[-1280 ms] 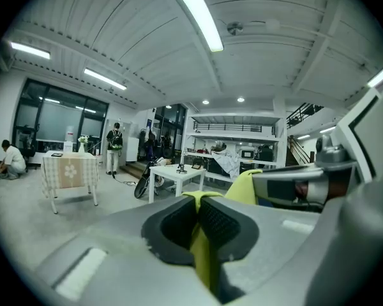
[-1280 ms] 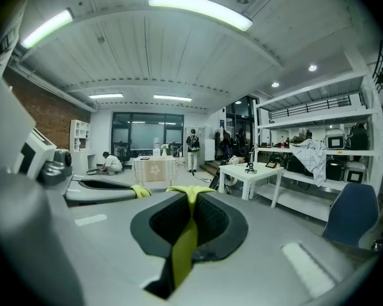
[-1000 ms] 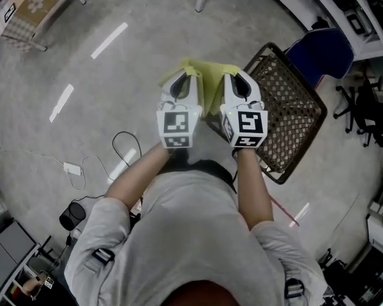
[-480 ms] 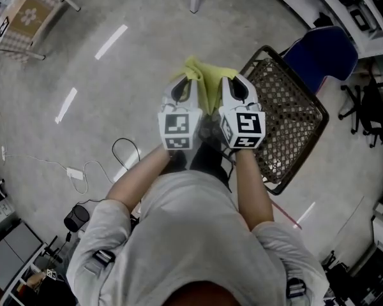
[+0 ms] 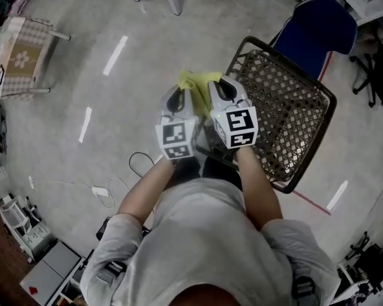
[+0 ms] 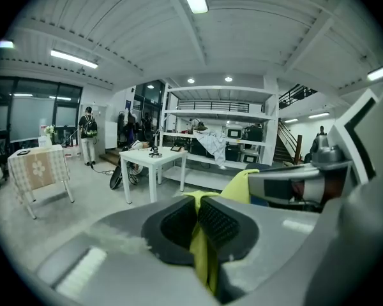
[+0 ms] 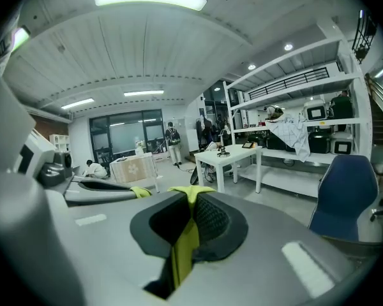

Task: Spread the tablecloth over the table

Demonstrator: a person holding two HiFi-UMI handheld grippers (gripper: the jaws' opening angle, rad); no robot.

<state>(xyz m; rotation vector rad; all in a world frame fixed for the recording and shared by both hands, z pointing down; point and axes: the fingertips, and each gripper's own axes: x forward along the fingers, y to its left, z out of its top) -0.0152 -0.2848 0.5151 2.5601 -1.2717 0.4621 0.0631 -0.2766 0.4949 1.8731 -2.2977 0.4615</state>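
Evidently the left gripper [image 5: 180, 88] and right gripper [image 5: 214, 85], side by side at twelve o'clock before the person, each clamp the bunched yellow tablecloth [image 5: 195, 80], probably to pull two edges apart for spreading.

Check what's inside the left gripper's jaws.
A fold of the yellow tablecloth is pinched flat between the pads of the left gripper; the right gripper pinches it too. The gripper bodies cover whatever cloth lies below them, so its length cannot be seen.
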